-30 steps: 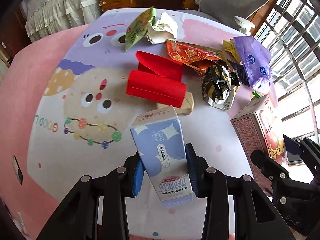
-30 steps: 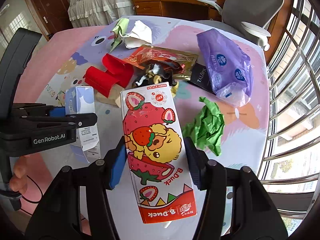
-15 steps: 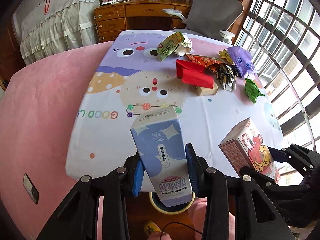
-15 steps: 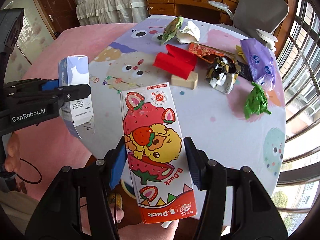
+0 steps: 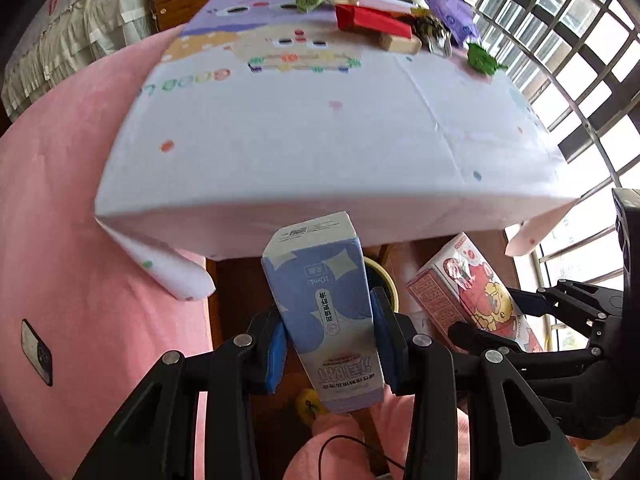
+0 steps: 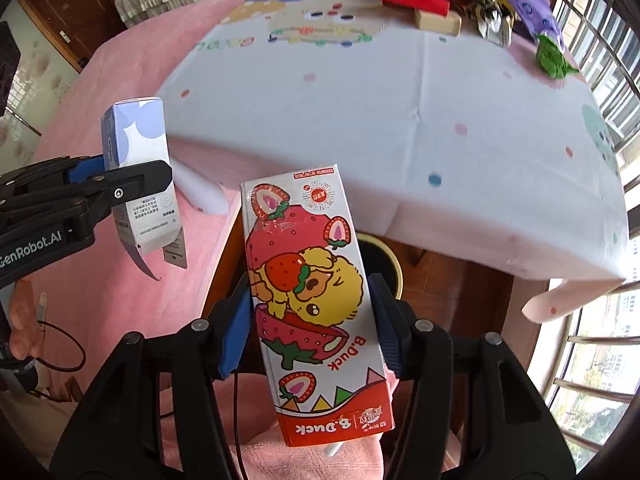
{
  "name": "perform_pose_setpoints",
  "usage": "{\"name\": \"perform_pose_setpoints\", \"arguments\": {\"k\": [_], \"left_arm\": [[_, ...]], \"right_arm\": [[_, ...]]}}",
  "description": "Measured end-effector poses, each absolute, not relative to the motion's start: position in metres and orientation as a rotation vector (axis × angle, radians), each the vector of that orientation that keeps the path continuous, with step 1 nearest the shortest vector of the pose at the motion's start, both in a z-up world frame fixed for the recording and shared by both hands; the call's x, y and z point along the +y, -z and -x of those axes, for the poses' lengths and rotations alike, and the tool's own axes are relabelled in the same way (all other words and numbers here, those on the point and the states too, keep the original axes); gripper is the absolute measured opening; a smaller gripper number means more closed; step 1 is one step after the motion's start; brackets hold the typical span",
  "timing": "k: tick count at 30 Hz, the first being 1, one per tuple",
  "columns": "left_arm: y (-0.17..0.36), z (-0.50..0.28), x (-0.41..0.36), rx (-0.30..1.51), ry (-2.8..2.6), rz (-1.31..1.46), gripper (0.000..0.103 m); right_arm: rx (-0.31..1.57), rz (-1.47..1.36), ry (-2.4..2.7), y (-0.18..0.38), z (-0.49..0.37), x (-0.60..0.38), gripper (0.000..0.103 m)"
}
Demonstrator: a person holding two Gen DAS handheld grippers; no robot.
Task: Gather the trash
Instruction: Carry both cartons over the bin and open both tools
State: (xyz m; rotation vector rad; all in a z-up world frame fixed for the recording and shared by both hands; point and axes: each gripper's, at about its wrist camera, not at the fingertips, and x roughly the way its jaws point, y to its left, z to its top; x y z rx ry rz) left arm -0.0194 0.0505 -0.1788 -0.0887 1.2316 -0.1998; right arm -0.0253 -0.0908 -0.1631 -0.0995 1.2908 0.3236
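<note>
While the table (image 5: 320, 140) with its cartoon cloth fills the upper half of both views, both tools hang just off its near edge. The left gripper (image 5: 330, 340) is clamped on a pale blue carton (image 5: 324, 320), blue pads pressed to either side, the carton's top pointing toward twelve o'clock. At three o'clock from it in the left view sits the right gripper (image 6: 312, 328), closed on a strawberry duck carton (image 6: 308, 300) printed with a yellow duck and berries; in its own view the box runs from twelve down to six between the pads.

Below the two cartons, a dark round bin with a yellow rim (image 6: 384, 264) peeks out from under the table edge, at about one o'clock of the strawberry box.

Up at twelve o'clock on the far side of the table, the rest of the litter: a red box (image 5: 372, 22), a tan block (image 5: 400, 42), a crumpled foil wrapper (image 5: 436, 34), a purple bag (image 5: 456, 16), a green wrapper (image 5: 484, 60). A pink cloth (image 5: 60, 240) spreads at nine o'clock.
</note>
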Motion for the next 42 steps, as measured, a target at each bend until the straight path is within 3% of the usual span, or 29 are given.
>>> {"name": "perform_pose_setpoints", "arguments": {"k": [6, 13, 19, 21, 23, 25, 27, 35, 42], "left_arm": [[0.281, 0.025, 0.024, 1.316, 0.232, 0.097, 0.038], [0.438, 0.001, 0.005, 1.395, 0.183, 0.097, 0.038], [0.536, -0.012, -0.014, 1.441, 0.199, 0.085, 0.039], [0.561, -0.015, -0.022, 1.492, 0.218, 0.097, 0.044], [0.574, -0.023, -0.027, 1.508, 0.196, 0.094, 0.056], [0.579, -0.021, -0.027, 1.506, 0.175, 0.100, 0.065], [0.575, -0.020, -0.026, 1.491, 0.159, 0.104, 0.073], [0.494, -0.017, -0.016, 1.419, 0.123, 0.066, 0.074], [0.355, -0.001, 0.003, 1.312, 0.119, 0.080, 0.074]], "right_arm": [[1.423, -0.017, -0.212, 0.249, 0.041, -0.108, 0.052], [1.542, -0.182, -0.094, 0.408, 0.038, -0.138, 0.052], [1.591, -0.233, -0.062, 0.530, 0.020, -0.161, 0.053], [1.607, -0.242, -0.065, 0.561, 0.012, -0.168, 0.053], [1.615, -0.249, -0.053, 0.584, 0.004, -0.172, 0.054], [1.615, -0.239, -0.028, 0.598, -0.002, -0.175, 0.058], [1.600, -0.209, 0.000, 0.602, -0.007, -0.178, 0.069], [1.558, -0.199, -0.026, 0.562, -0.013, -0.194, 0.074], [1.478, -0.201, -0.070, 0.447, 0.006, -0.189, 0.074]]}}
